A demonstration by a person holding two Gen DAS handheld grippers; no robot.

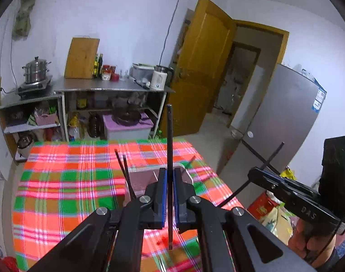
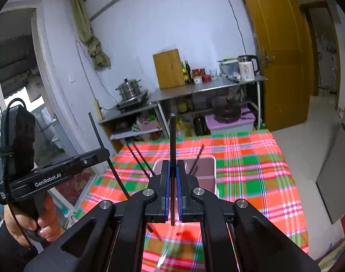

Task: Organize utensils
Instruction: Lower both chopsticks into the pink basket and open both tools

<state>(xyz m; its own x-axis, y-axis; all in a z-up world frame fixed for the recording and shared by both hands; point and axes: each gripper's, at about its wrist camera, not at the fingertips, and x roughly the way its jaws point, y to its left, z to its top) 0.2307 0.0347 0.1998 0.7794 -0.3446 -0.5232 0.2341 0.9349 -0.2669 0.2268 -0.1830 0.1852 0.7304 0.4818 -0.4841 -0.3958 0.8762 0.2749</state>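
Beyond both grippers stands a white-walled kitchen: a yellow wooden door hangs ajar ahead and to the right of the left gripper, and a grey fridge stands further right of it. Straight ahead of the grippers, against the far wall, a steel counter carries a wooden chopping board, bottles, jars and a white kettle; a steamer pot sits on a lower shelf unit to its left.

Directly beneath and in front of both grippers spreads a table under an orange, green and pink plaid cloth. Just past the fingertips a pale rectangular utensil holder rests on the cloth, with several dark chopsticks leaning out of it.

The left gripper is clamped on one black chopstick, which stands upright between its blue pads and pokes out above and below them. The right gripper is likewise clenched on its own black chopstick, held upright above the holder. In each view the other gripper appears off to the side with a hand on its grip, a chopstick crossing its fingers.
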